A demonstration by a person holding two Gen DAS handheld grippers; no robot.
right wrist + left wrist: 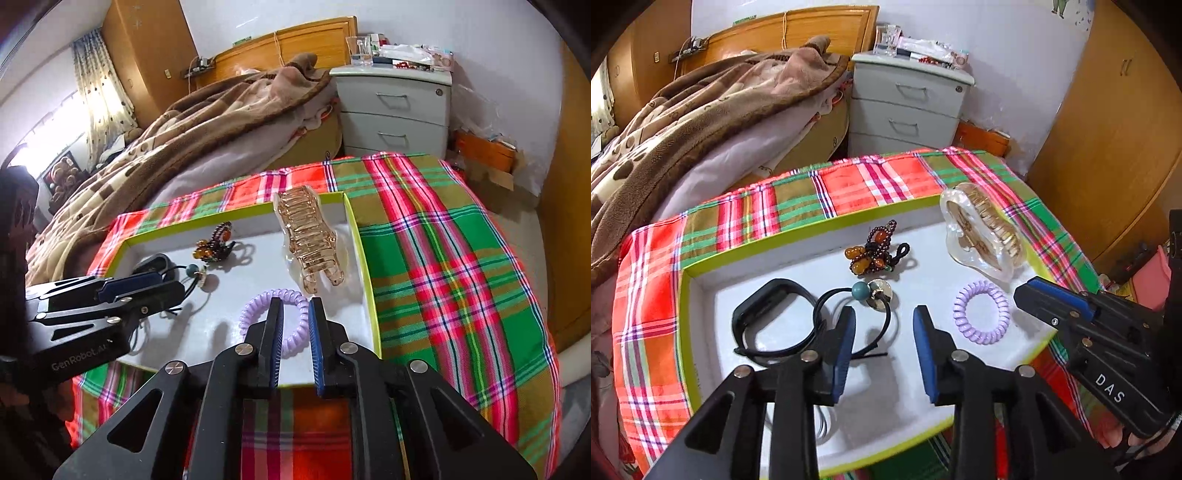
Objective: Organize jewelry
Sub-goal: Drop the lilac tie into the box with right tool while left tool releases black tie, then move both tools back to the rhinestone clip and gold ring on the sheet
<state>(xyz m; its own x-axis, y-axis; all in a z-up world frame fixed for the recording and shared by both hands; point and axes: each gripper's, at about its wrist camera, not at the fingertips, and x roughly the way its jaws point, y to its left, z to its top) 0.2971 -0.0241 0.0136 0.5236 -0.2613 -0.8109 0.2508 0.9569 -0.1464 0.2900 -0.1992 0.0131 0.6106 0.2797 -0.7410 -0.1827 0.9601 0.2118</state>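
Observation:
A white tray with a lime rim (687,295) (364,254) lies on a plaid cloth. In it lie a black wristband (764,314), a black hair tie with a teal bead and gold disc (871,291), a beaded amber bracelet (875,251) (214,243), a clear gold hair claw (982,229) (310,240) and a purple spiral hair tie (981,312) (291,332). My left gripper (884,321) is open and empty over the black hair tie. My right gripper (295,314) is open with a narrow gap, just above the purple spiral tie; it also shows in the left wrist view (1030,288).
The plaid cloth (443,258) covers the table. A bed with a brown blanket (701,110) stands behind on the left. A grey drawer cabinet (908,107) with clutter on top stands behind. A wooden wardrobe (1115,129) is on the right.

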